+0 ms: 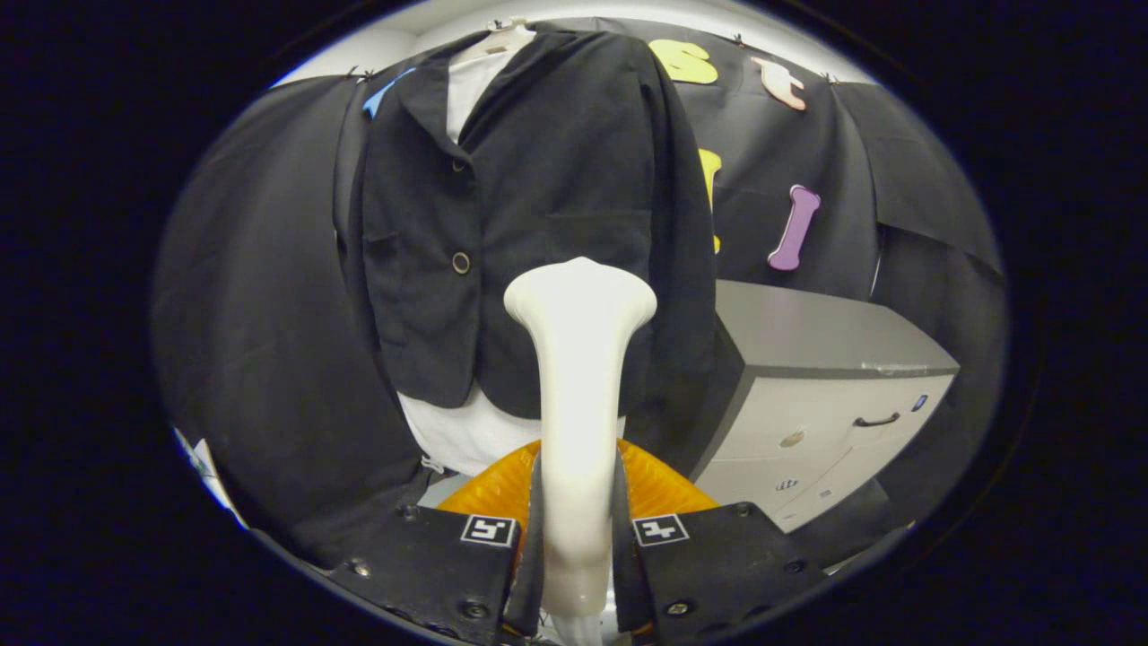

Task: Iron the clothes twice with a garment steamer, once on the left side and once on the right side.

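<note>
Steamer [578, 377] upright in tool [578, 529], facing jacket [538, 206]

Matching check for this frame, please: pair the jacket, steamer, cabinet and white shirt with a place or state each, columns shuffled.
1 jacket
2 steamer
3 cabinet
4 white shirt

a clamped between the gripper fingers
b hanging on a hanger, buttoned
c showing below the jacket's hem
d standing beside the jacket, drawers closed

Pairs: 1-b, 2-a, 3-d, 4-c
</note>
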The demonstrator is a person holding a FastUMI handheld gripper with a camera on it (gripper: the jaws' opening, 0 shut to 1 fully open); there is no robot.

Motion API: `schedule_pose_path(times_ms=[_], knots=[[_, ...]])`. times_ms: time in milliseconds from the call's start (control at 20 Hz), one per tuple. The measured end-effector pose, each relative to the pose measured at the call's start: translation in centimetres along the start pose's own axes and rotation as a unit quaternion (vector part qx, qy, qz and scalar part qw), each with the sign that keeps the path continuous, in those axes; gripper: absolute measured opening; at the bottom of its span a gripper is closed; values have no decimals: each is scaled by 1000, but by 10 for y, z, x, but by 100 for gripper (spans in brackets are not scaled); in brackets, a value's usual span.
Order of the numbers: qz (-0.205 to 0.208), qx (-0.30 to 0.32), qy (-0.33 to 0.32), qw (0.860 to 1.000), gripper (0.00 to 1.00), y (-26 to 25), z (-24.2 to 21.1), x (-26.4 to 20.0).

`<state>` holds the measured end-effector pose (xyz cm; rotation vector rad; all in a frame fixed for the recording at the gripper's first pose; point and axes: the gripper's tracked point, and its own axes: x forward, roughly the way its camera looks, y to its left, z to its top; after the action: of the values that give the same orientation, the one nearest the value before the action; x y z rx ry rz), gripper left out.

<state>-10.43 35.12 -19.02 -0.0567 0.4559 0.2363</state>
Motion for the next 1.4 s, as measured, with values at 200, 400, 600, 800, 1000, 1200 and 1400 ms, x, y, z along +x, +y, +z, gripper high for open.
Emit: schedule_pose_path(times_ms=[200, 400, 600, 800, 1000, 1200, 1400], knots=[[1, -3, 30, 1000, 34, 0, -24, 12], [6, -3, 57, 998, 34, 4, -47, 23], [10, -14, 74, 997, 34, 9, -67, 27], [14, -18, 87, 996, 34, 11, -72, 29], [24, -24, 53, 998, 34, 15, -38, 7], [37, -22, -15, 999, 34, 20, 21, -21], [52, -19, -79, 995, 34, 26, 76, -46]])
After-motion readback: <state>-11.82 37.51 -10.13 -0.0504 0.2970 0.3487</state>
